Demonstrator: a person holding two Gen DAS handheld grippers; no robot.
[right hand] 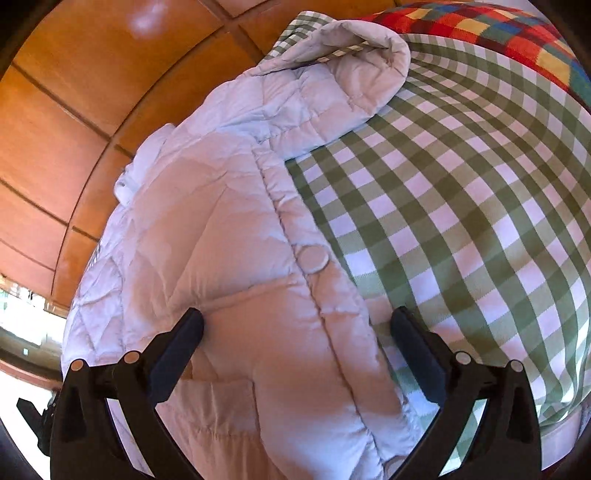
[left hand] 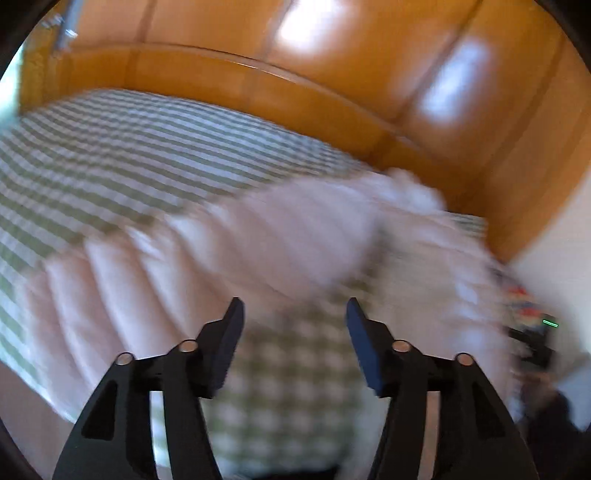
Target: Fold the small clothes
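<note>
Setting: a bed [right hand: 461, 221] covered in a green-and-white checked sheet, with glossy orange wooden wardrobe doors [left hand: 332, 74] close behind it.

Garment: a pale pink quilted puffer jacket [right hand: 229, 236] lies spread on the bed, near the edge beside the wardrobe. Its hood [right hand: 354, 62] is rolled open at the far end and its front placket with a round snap button [right hand: 313, 259] faces up, probably laid flat so it can be folded.

Right gripper [right hand: 295, 332]: hovering low over the jacket's lower front, jaws spread wide and holding nothing. One jaw is above the padded body and the other above the placket edge where it meets the sheet, seemingly lined up to pinch that front edge.

Left gripper [left hand: 294, 317]: raised above the checked sheet just short of the jacket, jaws apart and empty. This view is smeared with motion blur, so the jacket shows only as soft pink ridges.

Other things: a bright multicoloured checked blanket [right hand: 480, 26] at the far corner of the bed.

Progress: folding appears not yet begun; no part of the jacket is turned over.
</note>
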